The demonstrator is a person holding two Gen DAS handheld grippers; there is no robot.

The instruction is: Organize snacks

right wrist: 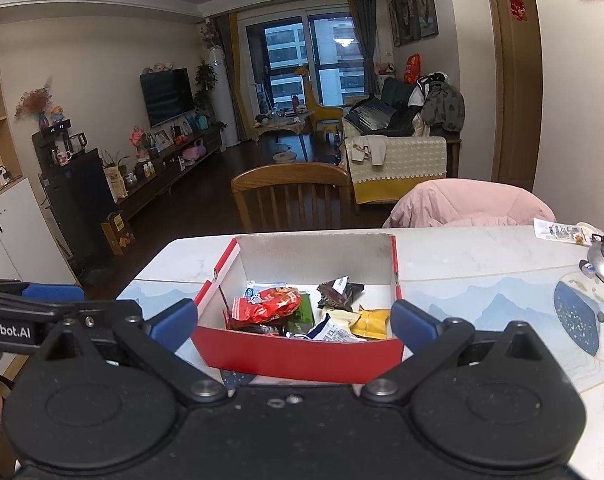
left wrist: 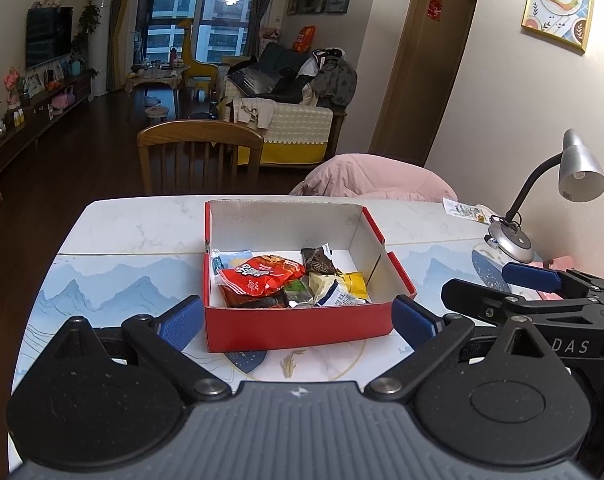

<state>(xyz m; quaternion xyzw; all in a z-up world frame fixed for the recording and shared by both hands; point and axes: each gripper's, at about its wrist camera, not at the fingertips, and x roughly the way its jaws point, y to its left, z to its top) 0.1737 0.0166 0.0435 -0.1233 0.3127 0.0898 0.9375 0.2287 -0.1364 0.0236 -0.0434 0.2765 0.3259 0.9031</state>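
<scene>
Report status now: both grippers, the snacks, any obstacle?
Left gripper and right gripper: jaws open, empty. Snacks piled in red box on table. One packet near lamp. Nothing blocking.

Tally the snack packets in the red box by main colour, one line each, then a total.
Only packets I can tell apart in the box; some are partly buried.
Red packet: 1
Brown packet: 1
Green packet: 1
Yellow packet: 1
White and cream packet: 1
Blue packet: 1
Total: 6
</scene>
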